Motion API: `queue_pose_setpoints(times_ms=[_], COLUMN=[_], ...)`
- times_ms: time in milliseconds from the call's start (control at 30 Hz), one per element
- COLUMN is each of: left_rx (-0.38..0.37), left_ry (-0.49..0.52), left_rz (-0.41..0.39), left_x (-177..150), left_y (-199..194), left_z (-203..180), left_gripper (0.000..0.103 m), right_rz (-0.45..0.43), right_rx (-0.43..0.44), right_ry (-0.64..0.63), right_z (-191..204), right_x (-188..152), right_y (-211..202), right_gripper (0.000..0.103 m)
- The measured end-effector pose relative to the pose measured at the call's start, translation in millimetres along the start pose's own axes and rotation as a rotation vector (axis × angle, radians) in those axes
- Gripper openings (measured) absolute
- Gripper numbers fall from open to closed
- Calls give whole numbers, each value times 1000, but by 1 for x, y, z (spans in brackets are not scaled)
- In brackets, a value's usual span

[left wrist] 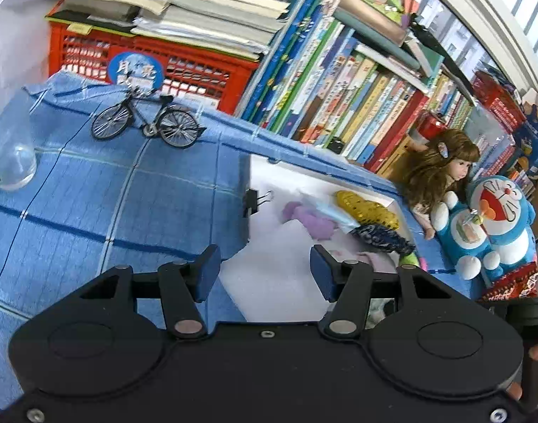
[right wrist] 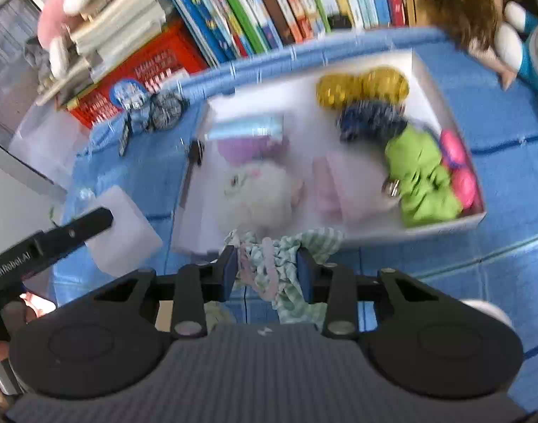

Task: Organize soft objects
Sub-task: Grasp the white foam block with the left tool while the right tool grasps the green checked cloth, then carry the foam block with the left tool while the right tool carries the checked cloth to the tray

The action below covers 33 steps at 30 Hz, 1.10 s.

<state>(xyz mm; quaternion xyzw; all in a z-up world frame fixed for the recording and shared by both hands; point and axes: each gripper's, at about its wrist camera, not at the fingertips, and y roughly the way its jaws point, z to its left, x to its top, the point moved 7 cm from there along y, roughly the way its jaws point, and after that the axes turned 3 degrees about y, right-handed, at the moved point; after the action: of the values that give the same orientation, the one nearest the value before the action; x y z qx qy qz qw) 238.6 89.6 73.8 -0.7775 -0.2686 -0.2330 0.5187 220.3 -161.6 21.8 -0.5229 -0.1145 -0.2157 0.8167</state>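
Soft toys and cloths lie in a white box (right wrist: pixel 441 105) on the blue checked cloth (left wrist: pixel 110 204) that covers the table. Inside the box, a yellow mesh piece (right wrist: pixel 362 86) lies at its far side, with a dark blue scrunchie (right wrist: pixel 369 121) just in front of it. A green cloth (right wrist: pixel 422 179) lies along the box's right wall beside a pink item (right wrist: pixel 459 169); a purple cloth (right wrist: pixel 247 148) and a white fluffy toy (right wrist: pixel 261 194) lie toward its left.

The right hand-held gripper (right wrist: pixel 267 271) has its pads pressed on a green-and-white striped cloth (right wrist: pixel 304 246), bunched between them at the box's near edge; this view is blurred. The left hand-held gripper (left wrist: pixel 265 271) hangs over the box's near left part with its jaws partly apart and nothing between them.

At the table's far edge stand a model bicycle (left wrist: pixel 145 123), a red crate (left wrist: pixel 198 70) and a row of books (left wrist: pixel 357 105). A doll (left wrist: pixel 441 169) and a blue plush cat (left wrist: pixel 494 225) sit at the right edge.
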Motion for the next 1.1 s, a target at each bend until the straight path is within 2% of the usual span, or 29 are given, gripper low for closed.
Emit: queue_pose_setpoints(times_ms=[200, 300, 533, 700, 967, 1100], left_rx=[-44, -66, -65, -5, 10, 12], left_ry=[36, 49, 59, 88, 40, 17], left_rz=[21, 58, 167, 214, 184, 167], left_x=[10, 14, 11, 11, 38, 53], left_y=[3, 12, 48, 80, 112, 128], left_z=[-30, -44, -65, -73, -71, -69], left_gripper=[53, 53, 53, 53, 52, 50], right_rz=[-100, -132, -98, -59, -152, -164], right_rx=[-11, -31, -104, -93, -69, -62], right_ry=[-2, 6, -17, -24, 16, 26], right_z=[-10, -21, -56, -68, -72, -75], right_x=[24, 34, 50, 56, 85, 98], right_y=[-25, -33, -22, -8, 0, 11], right_gripper=[40, 40, 40, 40, 40, 40])
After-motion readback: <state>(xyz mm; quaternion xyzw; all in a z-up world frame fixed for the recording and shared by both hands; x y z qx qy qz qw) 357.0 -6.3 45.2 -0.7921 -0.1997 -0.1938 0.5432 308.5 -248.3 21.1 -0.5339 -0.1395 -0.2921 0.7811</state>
